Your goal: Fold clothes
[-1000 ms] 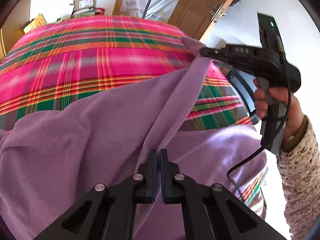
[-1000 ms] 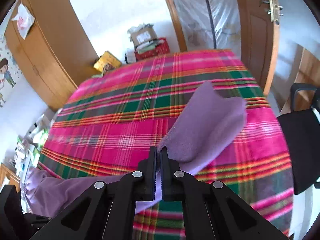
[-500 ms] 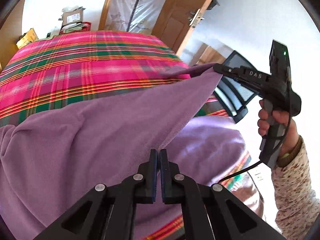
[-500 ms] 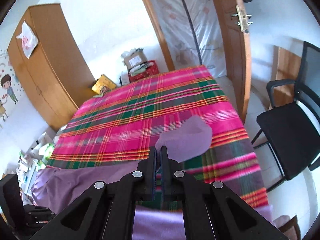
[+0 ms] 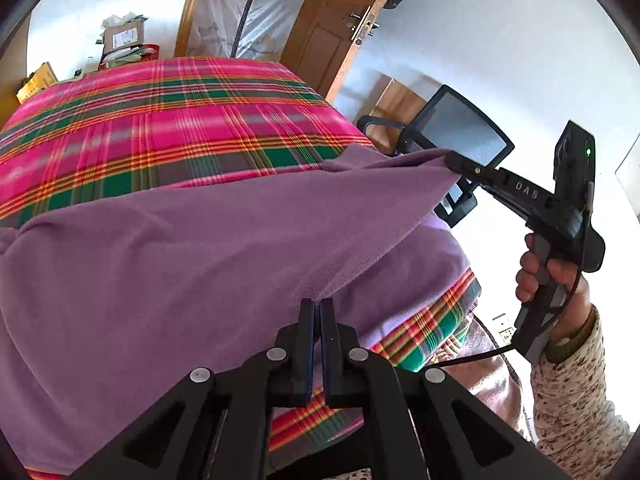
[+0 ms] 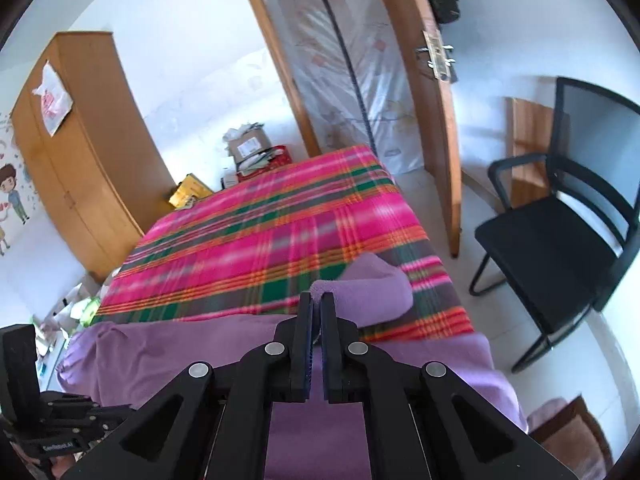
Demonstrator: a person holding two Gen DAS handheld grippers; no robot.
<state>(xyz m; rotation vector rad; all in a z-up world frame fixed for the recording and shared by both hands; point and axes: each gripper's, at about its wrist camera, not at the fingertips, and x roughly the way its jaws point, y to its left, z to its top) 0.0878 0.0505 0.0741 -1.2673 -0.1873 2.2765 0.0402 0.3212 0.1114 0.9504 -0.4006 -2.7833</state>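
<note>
A purple fleece garment hangs stretched above the near end of a bed covered by a pink plaid blanket. My left gripper is shut on the garment's near edge. In the left wrist view my right gripper pinches the far right corner, held up by a hand in a floral sleeve. In the right wrist view the right gripper is shut on purple cloth, a loose flap curling over the blanket. The left gripper's body shows at the bottom left there.
A black office chair stands right of the bed beside an open wooden door. A wooden wardrobe stands at the left. Boxes and a red basket sit past the bed's far end.
Both grippers have risen and pulled back toward the bed's near end, drawing the purple garment taut between them. The right gripper has swung further right, toward the chair.
</note>
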